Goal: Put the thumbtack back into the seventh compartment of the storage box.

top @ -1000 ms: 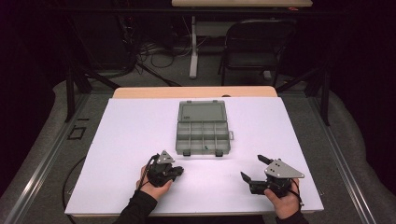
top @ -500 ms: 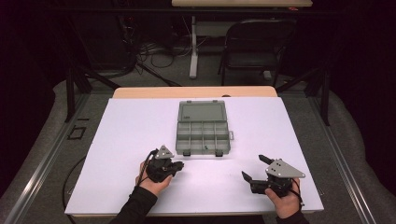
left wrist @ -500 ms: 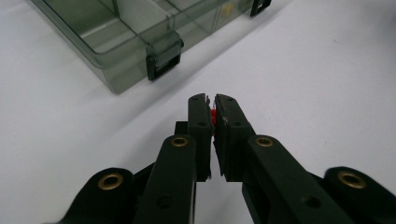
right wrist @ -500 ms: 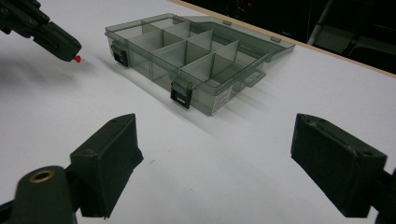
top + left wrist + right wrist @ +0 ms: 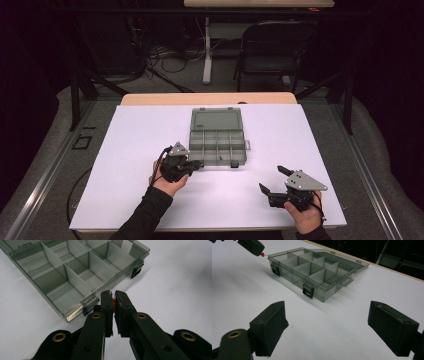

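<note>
Your left gripper (image 5: 196,164) hovers just off the near left corner of the open compartment box (image 5: 218,144), its jaws pinched nearly together on a small red piece (image 5: 114,301) (too tiny to identify), which sits between the pads. In the right gripper view that red piece (image 5: 262,254) pokes from the jaw tips, just beside the box's corner and above the white table (image 5: 125,150). Your right gripper (image 5: 271,181) rests well to the near right of the box, low over the table, its jaws spread wide with nothing between them. The box lid lies flat on the far side.
</note>
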### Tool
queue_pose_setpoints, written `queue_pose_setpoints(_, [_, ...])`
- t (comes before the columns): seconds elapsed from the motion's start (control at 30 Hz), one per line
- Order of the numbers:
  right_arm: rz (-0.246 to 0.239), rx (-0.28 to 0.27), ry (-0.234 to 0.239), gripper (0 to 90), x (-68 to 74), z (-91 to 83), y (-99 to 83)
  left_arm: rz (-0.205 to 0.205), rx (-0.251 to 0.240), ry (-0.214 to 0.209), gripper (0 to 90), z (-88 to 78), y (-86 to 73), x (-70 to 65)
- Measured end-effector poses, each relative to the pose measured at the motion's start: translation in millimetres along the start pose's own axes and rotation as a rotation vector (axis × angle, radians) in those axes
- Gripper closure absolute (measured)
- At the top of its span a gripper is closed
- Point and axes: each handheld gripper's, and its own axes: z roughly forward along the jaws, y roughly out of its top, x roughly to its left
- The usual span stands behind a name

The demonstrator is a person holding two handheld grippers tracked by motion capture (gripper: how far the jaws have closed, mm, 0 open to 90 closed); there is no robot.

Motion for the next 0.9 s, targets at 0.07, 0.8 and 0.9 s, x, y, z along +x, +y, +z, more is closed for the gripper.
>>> queue_pose_setpoints(0.07, [-0.001, -0.001, -0.001, 14.8, 0.6, 0.1, 0.3, 0.001, -0.003, -0.002, 85.7, 0.0, 6.1, -0.3])
queue_pose_setpoints(0.8, [-0.007, -0.002, 0.003, 14.8, 1.8, 0.0, 1.7, 0.017, 0.020, -0.014, 85.7, 21.2, 53.8, -0.6])
queue_pose_setpoints(0.9, [-0.006, -0.001, 0.005, 14.8, 2.2, 0.4, 1.8, 0.015, 0.024, -0.008, 85.7, 25.4, 57.4, 0.5])
